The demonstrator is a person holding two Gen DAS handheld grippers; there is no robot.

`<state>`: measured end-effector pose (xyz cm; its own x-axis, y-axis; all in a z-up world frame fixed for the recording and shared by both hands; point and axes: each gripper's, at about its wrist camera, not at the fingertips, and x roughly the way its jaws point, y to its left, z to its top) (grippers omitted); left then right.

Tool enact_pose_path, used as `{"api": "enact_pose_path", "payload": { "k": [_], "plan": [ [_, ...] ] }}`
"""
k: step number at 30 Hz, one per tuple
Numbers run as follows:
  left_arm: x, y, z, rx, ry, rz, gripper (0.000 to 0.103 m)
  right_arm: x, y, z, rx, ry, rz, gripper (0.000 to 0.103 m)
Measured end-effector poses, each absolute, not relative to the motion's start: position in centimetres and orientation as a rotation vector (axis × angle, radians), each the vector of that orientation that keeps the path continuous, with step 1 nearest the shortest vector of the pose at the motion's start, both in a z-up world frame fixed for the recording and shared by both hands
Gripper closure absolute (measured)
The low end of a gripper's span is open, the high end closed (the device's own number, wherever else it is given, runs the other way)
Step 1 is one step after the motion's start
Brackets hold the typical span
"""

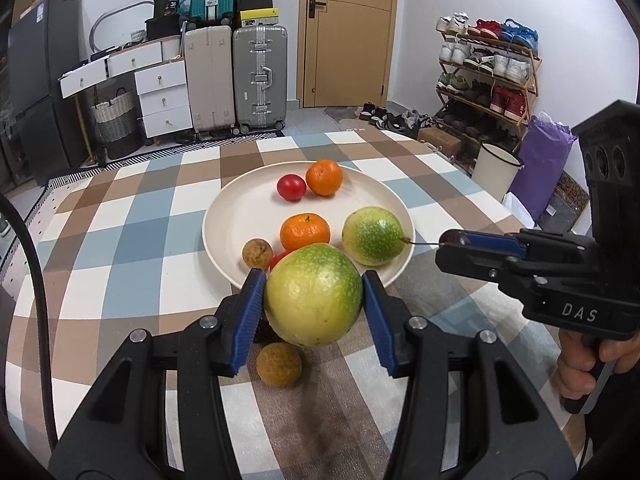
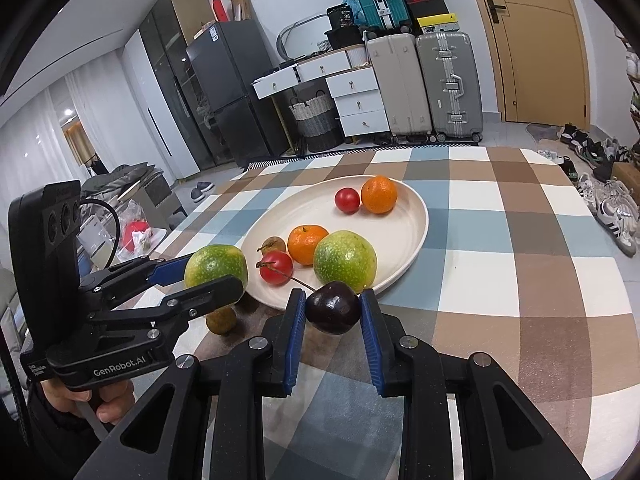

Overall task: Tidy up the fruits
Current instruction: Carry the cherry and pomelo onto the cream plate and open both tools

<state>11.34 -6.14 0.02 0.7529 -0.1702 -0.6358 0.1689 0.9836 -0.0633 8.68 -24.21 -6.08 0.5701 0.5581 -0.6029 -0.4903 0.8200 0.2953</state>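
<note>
Left wrist view: the round cream plate (image 1: 224, 216) sits mid-way on the checked tablecloth (image 1: 120, 240), with bare cloth all around it. The left gripper (image 1: 314, 296) squeezes a big green-yellow round fruit (image 1: 314, 294) just before the plate's near rim. A small brown round fruit (image 1: 279, 364) lies on the cloth under it.

Right wrist view: the right gripper (image 2: 333, 312) pinches a dark purple cherry (image 2: 333, 307) at the plate's near rim; its thin stem seems to reach toward a red cherry (image 2: 277, 267) on the plate.
</note>
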Motion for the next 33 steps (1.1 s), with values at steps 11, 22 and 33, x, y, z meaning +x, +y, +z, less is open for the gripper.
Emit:
{"api": "enact_pose_path", "payload": {
  "k": [11,22,33],
  "plan": [
    [12.6,-5.4,1.2,-0.026,0.664,-0.16,0.057,10.1,-25.3,-4.8,0.114,0.745,0.593,0.075],
    [14.2,-4.3,1.9,-0.043,0.647,-0.127,0.057,11.9,-25.2,-3.2,0.108,0.742,0.567,0.075],
    [16.2,-3.2,1.5,-0.043,0.647,-0.091,0.057,13.8,-24.6,-3.1,0.106,0.752,0.556,0.075]
  ]
}}
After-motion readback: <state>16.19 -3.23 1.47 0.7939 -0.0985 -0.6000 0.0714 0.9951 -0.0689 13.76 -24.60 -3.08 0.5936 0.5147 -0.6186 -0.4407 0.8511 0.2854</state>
